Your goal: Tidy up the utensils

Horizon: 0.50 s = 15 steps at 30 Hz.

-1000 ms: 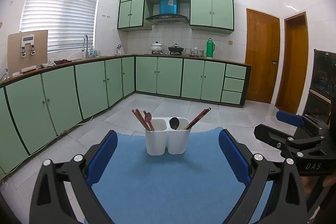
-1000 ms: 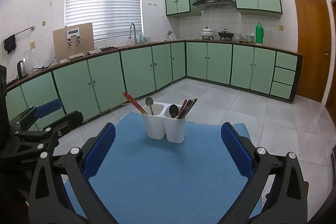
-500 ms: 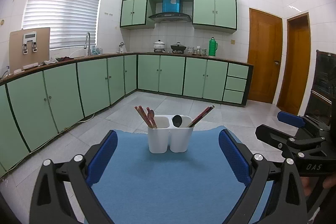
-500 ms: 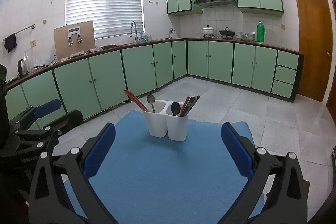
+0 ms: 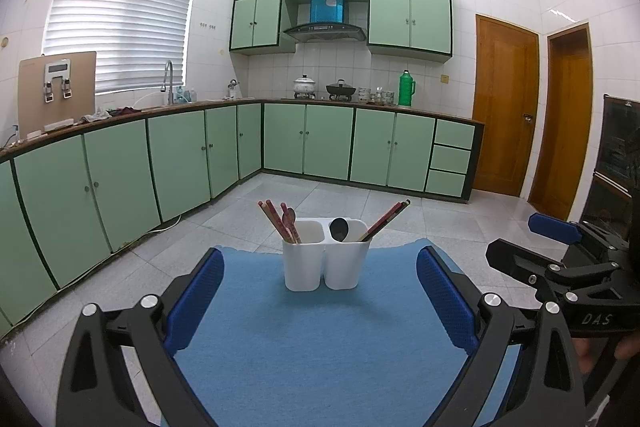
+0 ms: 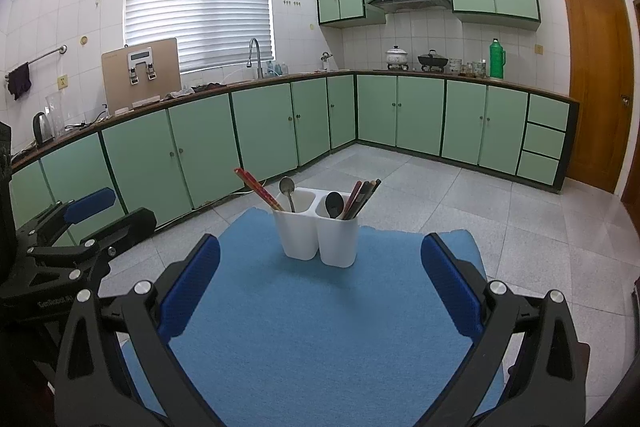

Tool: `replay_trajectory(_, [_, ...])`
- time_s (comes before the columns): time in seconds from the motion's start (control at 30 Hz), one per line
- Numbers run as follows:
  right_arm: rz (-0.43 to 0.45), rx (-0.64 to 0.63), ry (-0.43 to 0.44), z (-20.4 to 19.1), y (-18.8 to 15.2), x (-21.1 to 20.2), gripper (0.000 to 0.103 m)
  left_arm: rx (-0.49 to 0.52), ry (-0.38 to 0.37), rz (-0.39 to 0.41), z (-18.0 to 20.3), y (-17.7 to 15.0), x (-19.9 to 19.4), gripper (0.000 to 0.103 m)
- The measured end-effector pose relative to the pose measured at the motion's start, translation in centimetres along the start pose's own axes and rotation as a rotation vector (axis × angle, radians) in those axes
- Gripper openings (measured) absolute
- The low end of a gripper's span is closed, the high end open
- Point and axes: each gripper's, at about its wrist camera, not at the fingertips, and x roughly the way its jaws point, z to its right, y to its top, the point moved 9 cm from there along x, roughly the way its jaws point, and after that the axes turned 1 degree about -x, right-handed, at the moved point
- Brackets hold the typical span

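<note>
At the far edge of the blue mat (image 5: 320,347), near its middle, the white two-compartment holder (image 5: 325,254) stood upright. Its left cup held red chopsticks (image 6: 259,189) and a metal spoon (image 6: 288,191); its right cup held a dark spoon (image 6: 334,204) and darker chopsticks (image 6: 362,195). My left gripper (image 5: 320,301) and right gripper (image 6: 320,293) were both held back from it, jaws wide apart, nothing between them. Over the last second the holder had slid slightly higher in both views, its contents unchanged; I judged I had tilted or drawn back slightly. No loose utensil lay on the mat, so I judged the sorting complete or nearly so.
</note>
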Motion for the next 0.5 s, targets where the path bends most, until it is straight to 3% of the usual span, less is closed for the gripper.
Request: replay_trajectory(0.5, [0.000, 0.000, 0.000, -0.04, -0.05, 0.01, 0.098, -0.002, 0.004, -0.003, -0.29, -0.27, -0.05, 0.095])
